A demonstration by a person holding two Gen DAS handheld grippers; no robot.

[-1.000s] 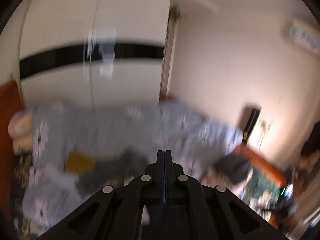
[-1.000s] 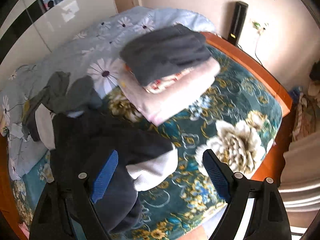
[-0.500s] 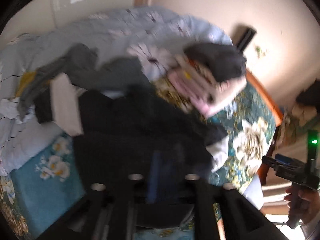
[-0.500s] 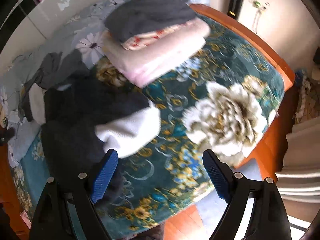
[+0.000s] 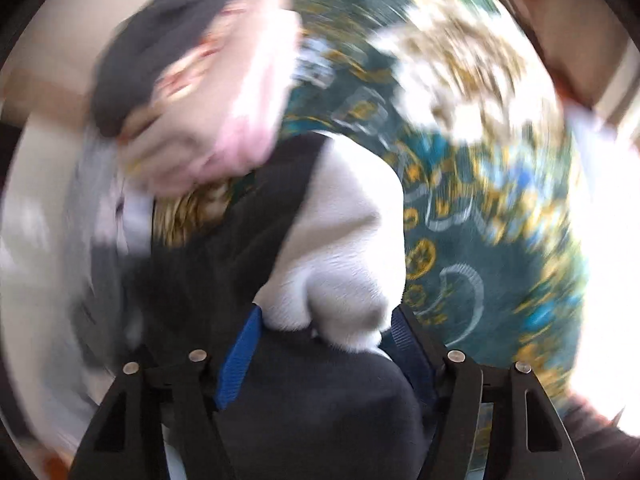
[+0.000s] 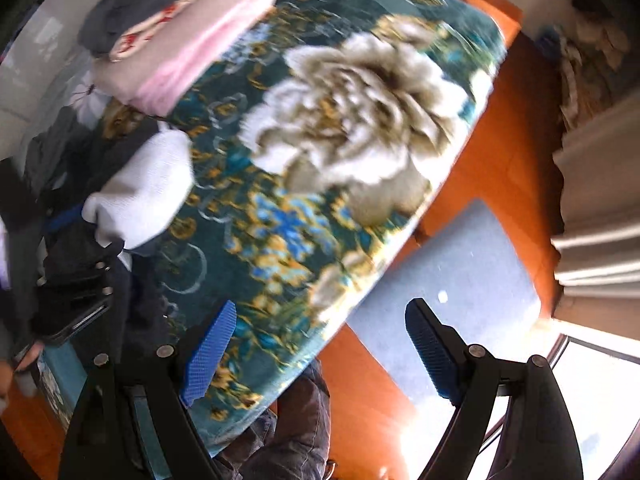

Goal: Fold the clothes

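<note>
Fingers (image 5: 240, 360) of my left gripper (image 5: 324, 344) stand spread, their blue pads on either side of a bunched dark garment (image 5: 224, 264) whose white cuff (image 5: 340, 248) bulges up between them; the cloth fills the gap and touches both pads, though I cannot tell how tightly they press on it. My left view is heavily smeared, but beyond the garment I make out the stack of folded clothes (image 5: 192, 92), dark on top and pink below, lying on the green flowered bedspread (image 5: 480, 220).

My right gripper (image 6: 320, 352) has its fingers (image 6: 208, 348) wide apart with nothing between them, hanging over the near edge of the bed. This view gives me what the left cannot: the left gripper seen from outside at the far left edge, dark and partly hidden, with the garment's white cuff (image 6: 144, 188) lying on the bedspread (image 6: 320, 160) just beside it, and the folded stack (image 6: 176, 28) beyond it at upper left, near but apart from the cuff. It also shows the orange wood floor (image 6: 500, 152), a blue-grey mat (image 6: 460, 272) beside the bed, and the person's trouser leg (image 6: 288, 432) below the bed edge. None of that floor appears in the left view.
</note>
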